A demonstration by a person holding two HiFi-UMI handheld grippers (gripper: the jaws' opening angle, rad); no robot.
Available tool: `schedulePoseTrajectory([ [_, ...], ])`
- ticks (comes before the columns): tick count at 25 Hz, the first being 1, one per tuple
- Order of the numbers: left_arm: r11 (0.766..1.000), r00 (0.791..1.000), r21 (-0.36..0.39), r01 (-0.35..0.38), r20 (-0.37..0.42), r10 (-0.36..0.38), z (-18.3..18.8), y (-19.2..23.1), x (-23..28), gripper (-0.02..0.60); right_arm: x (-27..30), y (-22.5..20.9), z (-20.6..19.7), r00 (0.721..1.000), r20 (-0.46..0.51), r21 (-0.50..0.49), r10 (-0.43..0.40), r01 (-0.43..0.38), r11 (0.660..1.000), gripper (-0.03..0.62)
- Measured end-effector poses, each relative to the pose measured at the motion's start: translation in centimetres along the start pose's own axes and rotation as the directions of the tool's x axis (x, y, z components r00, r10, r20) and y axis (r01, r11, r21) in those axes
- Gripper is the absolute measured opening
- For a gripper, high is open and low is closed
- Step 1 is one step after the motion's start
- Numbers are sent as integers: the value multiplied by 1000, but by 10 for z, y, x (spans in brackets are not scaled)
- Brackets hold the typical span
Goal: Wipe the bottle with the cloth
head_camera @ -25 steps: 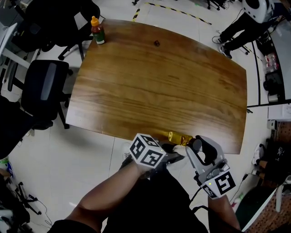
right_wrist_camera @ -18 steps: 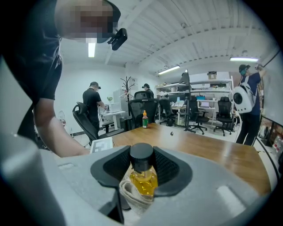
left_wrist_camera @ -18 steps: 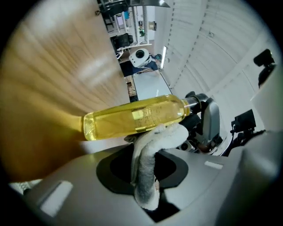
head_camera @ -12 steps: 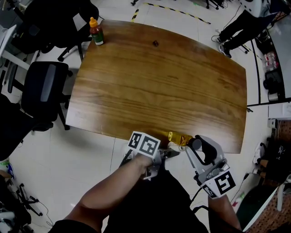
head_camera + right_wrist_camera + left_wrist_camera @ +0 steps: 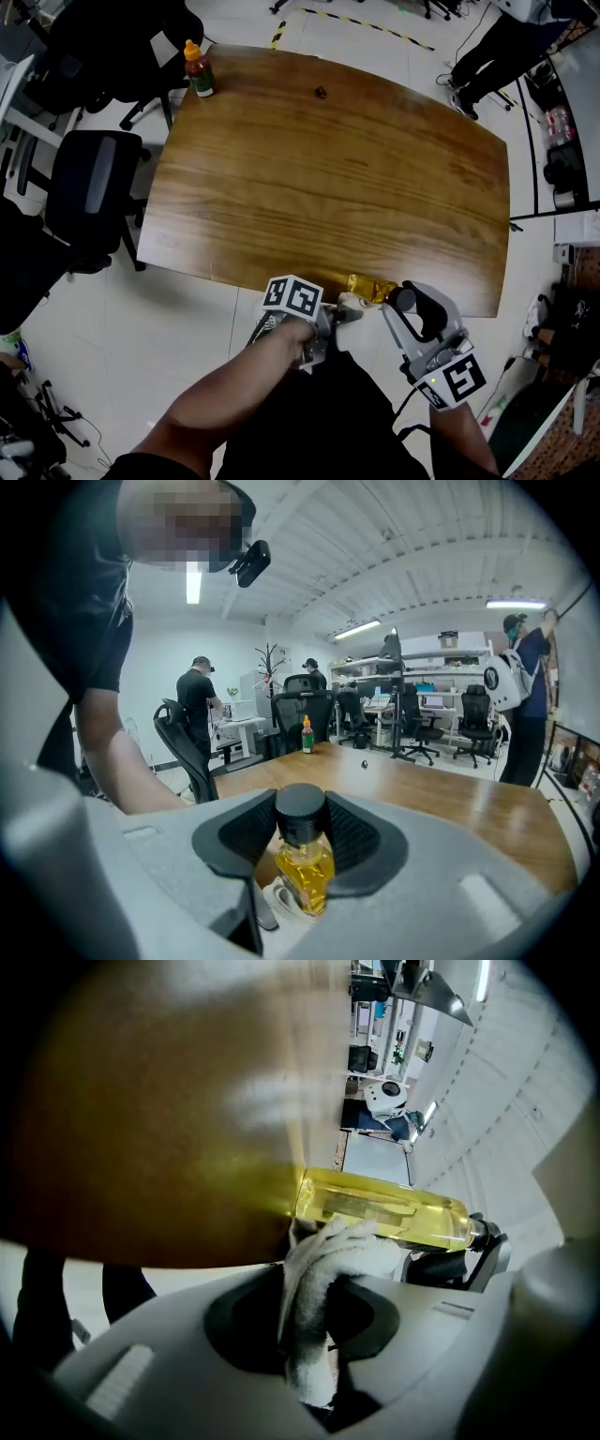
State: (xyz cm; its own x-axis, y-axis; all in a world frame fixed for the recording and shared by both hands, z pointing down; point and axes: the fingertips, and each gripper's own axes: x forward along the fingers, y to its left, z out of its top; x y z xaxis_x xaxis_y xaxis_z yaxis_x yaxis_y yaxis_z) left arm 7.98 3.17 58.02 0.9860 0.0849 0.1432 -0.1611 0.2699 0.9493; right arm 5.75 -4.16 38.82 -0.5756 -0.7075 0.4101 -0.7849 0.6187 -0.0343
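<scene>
Evidently, the whole move turns on how the bottle (image 5: 368, 285) lies against the cloth (image 5: 314, 1321). In the head view the bottle is seen at the near edge of the table (image 5: 328, 169), its long axis laid nearly flat from 9 to 3 o'clock, base toward 9 and black cap toward 3. Whether it rests on the wood or is held just clear of it cannot be told.

The bottle is gripped at its neck by the right gripper (image 5: 396, 298). In the right gripper view the jaws are seen partly closed, with the cap and neck pinched between the ribbed pads and the yellow body hanging beyond them. This gripper is angled in from 5 o'clock, its marker cube nearest the person.

The white cloth is clamped in the left gripper (image 5: 343, 315), bunched between the jaws, with a wad pushed out past the tips. From these jaws the bottle lies at about 1 o'clock, just beyond them. In the left gripper view the wad is pressed up against the underside of the glass near its base end, so cloth and bottle are judged to be touching. The left forearm is brought in from 7 o'clock, wrist turned so the marker cube faces up.

A stroke along the axis, from base toward cap, is what this layout favours; the left gripper is the nearer one for it.
</scene>
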Motion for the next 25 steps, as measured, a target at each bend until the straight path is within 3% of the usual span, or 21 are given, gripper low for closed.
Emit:
schedulePoseTrajectory([
  [5, 996, 999, 80, -39, -6, 40, -7, -2, -7, 103, 0, -1, -2, 1000, -1, 9, -2, 2, 1000, 146],
  [10, 970, 996, 226, -92, 27, 88, -24, -23, -55, 103, 0, -2, -2, 1000, 15, 19, -9, 8, 1000, 146],
  [13, 950, 986, 308, -45, 169, -8, -11, -57, -94, 103, 0, -3, -3, 999, 29, 22, -20, 20, 1000, 146],
  [17, 896, 934, 443, -31, 333, -132, 25, -100, -130, 103, -1, -3, 1, 996, 72, 14, -45, 44, 999, 147],
  [21, 868, 910, 496, -14, 366, -194, 48, -119, -127, 103, -1, -3, 2, 994, 86, 17, -71, 70, 997, 147],
  [25, 866, 878, 483, 130, 349, -326, 60, -143, -116, 103, -1, -2, 3, 995, 83, -6, -54, 55, 998, 147],
])
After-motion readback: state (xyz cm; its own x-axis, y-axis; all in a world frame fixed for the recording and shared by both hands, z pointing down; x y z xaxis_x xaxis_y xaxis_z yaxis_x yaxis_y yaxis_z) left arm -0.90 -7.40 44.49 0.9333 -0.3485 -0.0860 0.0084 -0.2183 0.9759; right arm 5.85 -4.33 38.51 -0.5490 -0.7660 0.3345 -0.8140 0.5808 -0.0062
